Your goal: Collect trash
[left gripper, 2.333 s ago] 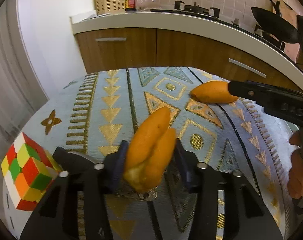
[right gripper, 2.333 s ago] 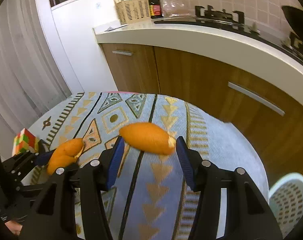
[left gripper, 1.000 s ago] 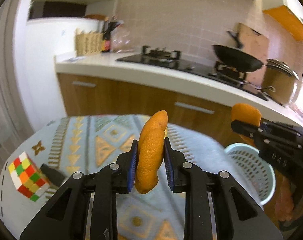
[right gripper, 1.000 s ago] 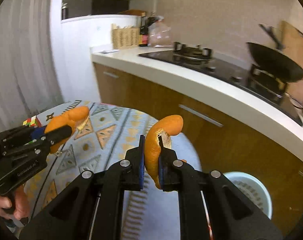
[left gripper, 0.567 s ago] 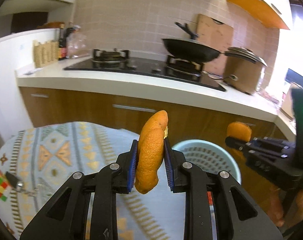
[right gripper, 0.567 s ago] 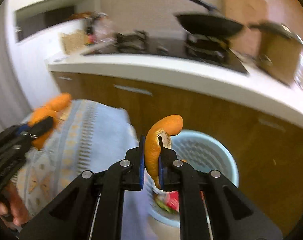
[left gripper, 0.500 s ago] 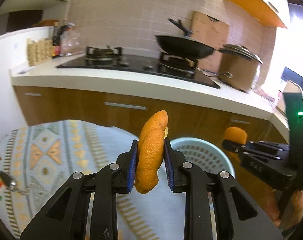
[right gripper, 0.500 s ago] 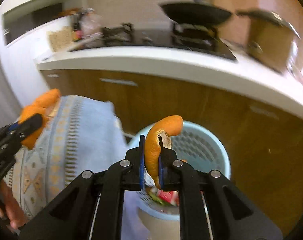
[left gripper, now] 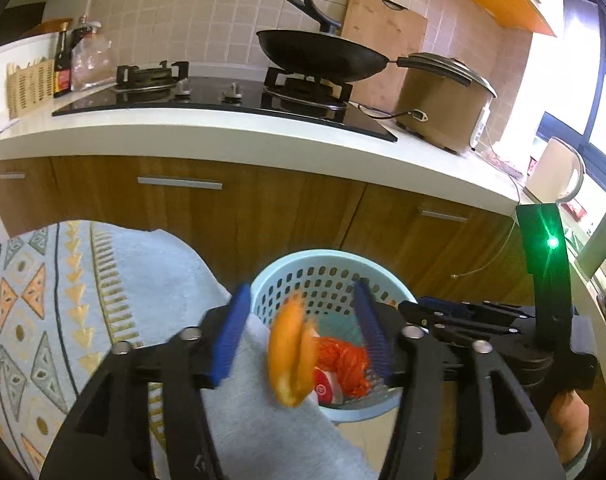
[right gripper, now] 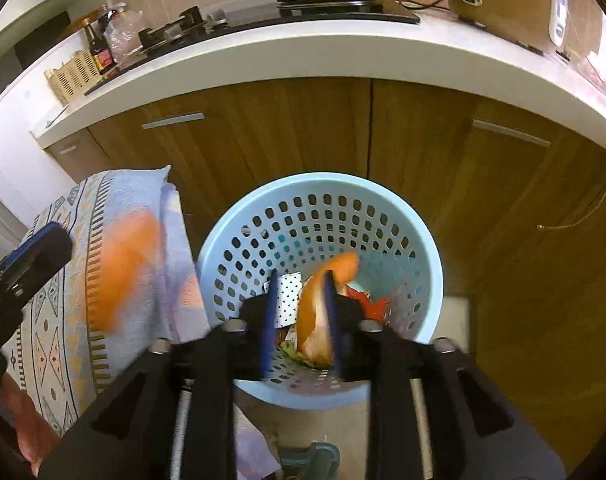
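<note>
My left tool (left gripper: 299, 336), clamped on its orange peel half a second ago, now stands wide, and that peel (left gripper: 291, 356) falls blurred above the blue basket (left gripper: 327, 258). My right tool (right gripper: 299, 312) has slackened to a narrow gap, its peel (right gripper: 315, 308) leaning on one pad over the basket. Count: two peels, one basket, both drops nearly done.

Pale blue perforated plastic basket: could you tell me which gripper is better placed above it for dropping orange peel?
Right. The right gripper hangs directly over the pale blue perforated plastic basket, orange peel between its fingers; the left gripper sits nearer the rim, over the patterned tablecloth.
</note>
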### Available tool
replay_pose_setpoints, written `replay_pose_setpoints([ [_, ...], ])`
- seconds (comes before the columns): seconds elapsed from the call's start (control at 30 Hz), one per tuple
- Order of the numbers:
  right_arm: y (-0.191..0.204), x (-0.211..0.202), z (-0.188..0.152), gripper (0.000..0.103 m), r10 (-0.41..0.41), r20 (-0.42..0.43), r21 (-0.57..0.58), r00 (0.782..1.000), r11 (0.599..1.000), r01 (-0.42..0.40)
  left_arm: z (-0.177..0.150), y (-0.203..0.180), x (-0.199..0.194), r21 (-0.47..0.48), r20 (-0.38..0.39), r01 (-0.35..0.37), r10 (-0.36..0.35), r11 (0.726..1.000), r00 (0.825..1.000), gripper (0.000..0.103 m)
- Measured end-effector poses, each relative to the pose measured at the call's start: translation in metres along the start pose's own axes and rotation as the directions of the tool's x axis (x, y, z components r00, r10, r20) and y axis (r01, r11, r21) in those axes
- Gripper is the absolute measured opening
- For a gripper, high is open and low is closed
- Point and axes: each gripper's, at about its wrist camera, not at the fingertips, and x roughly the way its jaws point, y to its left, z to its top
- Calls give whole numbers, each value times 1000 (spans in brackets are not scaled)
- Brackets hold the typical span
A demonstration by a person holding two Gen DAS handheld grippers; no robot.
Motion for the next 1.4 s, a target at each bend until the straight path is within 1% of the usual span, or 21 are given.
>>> replay_pose_setpoints([
  [0.07,-2,0,0,42,1,8,7,1000,1000,-1,-1,2,-1,2,0,4,-4,1000,1000,56],
  [0.27,7,-17,-2,44,20,62,-14,998,1000,-19,-2,11,-16,-13,23,7,-7,1000,1000,61],
  [0.33,17,-30,-3,48,29,104,-34,994,999,-26,-3,15,-25,-13,40,8,-7,1000,999,62],
  [0.4,28,-46,-5,58,46,152,-51,987,998,-38,-5,19,-37,-17,60,-1,2,1000,998,66],
  [0.43,33,-53,-7,60,54,178,-59,983,997,-44,-7,22,-45,-21,74,-5,7,1000,997,71],
  [0.47,41,-62,-10,61,64,211,-72,975,996,-50,-11,25,-54,-27,89,-12,14,1000,996,75],
  [0.53,53,-75,-15,62,75,259,-87,963,995,-54,-18,32,-67,-46,111,-40,45,998,993,79],
  [0.57,59,-80,-18,64,84,282,-92,956,994,-61,-27,38,-76,-65,128,-67,75,996,989,83],
  [0.63,70,-86,-22,66,99,307,-99,947,992,-71,-37,48,-86,-87,142,-107,119,990,983,84],
  [0.67,78,-89,-26,66,99,326,-107,940,992,-67,-42,52,-90,-96,144,-131,144,987,979,84],
  [0.7,83,-91,-29,66,93,342,-114,935,992,-57,-49,57,-95,-106,150,-167,181,980,972,84],
  [0.77,96,-98,-37,66,66,393,-131,917,991,-15,-60,65,-101,-122,172,-225,244,967,954,84],
  [0.87,108,-107,-50,66,43,451,-134,891,991,20,-73,75,-105,-157,189,-279,306,947,933,85],
  [0.93,110,-111,-57,66,40,478,-129,878,991,25,-81,81,-107,-179,199,-303,336,936,920,85],
  [0.97,111,-112,-60,66,38,486,-124,873,992,26,-85,84,-108,-189,204,-322,358,927,911,85],
  [1.1,115,-117,-70,66,39,499,-120,866,992,25,-97,92,-110,-200,223,-387,427,900,876,85],
  [1.13,117,-117,-73,66,30,503,-123,864,992,36,-99,93,-111,-202,227,-395,436,896,871,85],
  [1.17,119,-116,-75,66,21,506,-125,862,991,50,-100,95,-112,-205,229,-400,441,893,868,85],
  [1.23,120,-116,-80,66,6,513,-124,858,990,68,-102,100,-112,-213,223,-395,439,893,871,85],
  [1.3,121,-112,-86,66,-3,514,-121,858,990,76,-103,103,-115,-215,229,-410,454,887,861,85],
  [1.4,123,-105,-92,66,-21,506,-116,862,989,92,-104,106,-116,-223,227,-430,475,875,850,89],
])
